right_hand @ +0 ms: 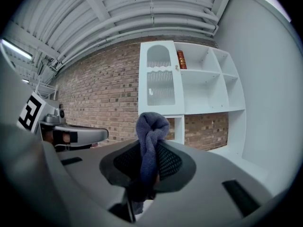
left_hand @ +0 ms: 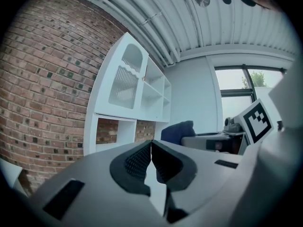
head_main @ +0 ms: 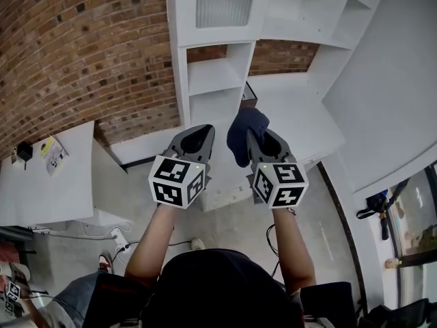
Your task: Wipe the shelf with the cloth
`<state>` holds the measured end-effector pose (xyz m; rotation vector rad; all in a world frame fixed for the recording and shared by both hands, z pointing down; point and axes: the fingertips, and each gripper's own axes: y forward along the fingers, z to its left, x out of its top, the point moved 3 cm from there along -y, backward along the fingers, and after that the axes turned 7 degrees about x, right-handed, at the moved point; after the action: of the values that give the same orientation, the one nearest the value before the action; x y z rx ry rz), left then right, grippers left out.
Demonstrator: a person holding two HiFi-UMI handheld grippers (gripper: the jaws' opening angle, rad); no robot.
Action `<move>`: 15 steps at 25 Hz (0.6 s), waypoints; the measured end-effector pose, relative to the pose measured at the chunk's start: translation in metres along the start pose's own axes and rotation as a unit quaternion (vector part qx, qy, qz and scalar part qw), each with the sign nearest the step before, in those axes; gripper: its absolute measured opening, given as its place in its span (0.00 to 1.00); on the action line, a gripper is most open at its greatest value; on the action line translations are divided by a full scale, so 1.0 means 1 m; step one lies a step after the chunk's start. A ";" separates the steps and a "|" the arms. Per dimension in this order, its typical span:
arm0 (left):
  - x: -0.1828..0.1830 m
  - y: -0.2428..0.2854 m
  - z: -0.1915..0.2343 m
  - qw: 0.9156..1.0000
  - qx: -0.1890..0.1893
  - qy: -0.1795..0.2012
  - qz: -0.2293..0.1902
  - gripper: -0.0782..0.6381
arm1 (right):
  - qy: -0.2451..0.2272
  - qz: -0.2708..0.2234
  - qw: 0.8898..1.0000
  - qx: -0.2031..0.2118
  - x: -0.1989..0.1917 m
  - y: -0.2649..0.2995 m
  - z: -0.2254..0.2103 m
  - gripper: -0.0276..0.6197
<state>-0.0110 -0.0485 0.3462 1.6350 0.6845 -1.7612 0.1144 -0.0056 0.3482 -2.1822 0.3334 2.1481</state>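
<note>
A dark blue cloth [head_main: 244,135] is bunched between the jaws of my right gripper [head_main: 258,137], which is shut on it. In the right gripper view the cloth [right_hand: 151,129] sticks up out of the right gripper [right_hand: 149,148]. My left gripper [head_main: 202,132] is held beside it, shut with nothing in it; its jaws [left_hand: 151,144] meet at the tip. Both are raised in front of the white shelf unit [head_main: 217,80], apart from it. The shelf unit [right_hand: 203,86] has open cubbies and one ribbed door [right_hand: 158,82].
A brick wall [head_main: 82,46] is behind the shelf unit. A red book [right_hand: 182,59] stands in a top cubby. A white desk [head_main: 48,183] with papers is at the left, and a power strip [head_main: 119,238] with cables lies on the floor. A window [left_hand: 236,98] is at the right.
</note>
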 end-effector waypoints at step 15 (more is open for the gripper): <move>-0.006 0.013 0.042 1.000 -0.014 -0.015 0.005 0.13 | -0.002 0.006 1.000 -0.021 0.000 0.039 0.004 0.17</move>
<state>-0.0287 -0.0880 0.3568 1.5872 0.6814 -1.7585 0.1026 -0.0425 0.3524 -2.2028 0.3060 2.1845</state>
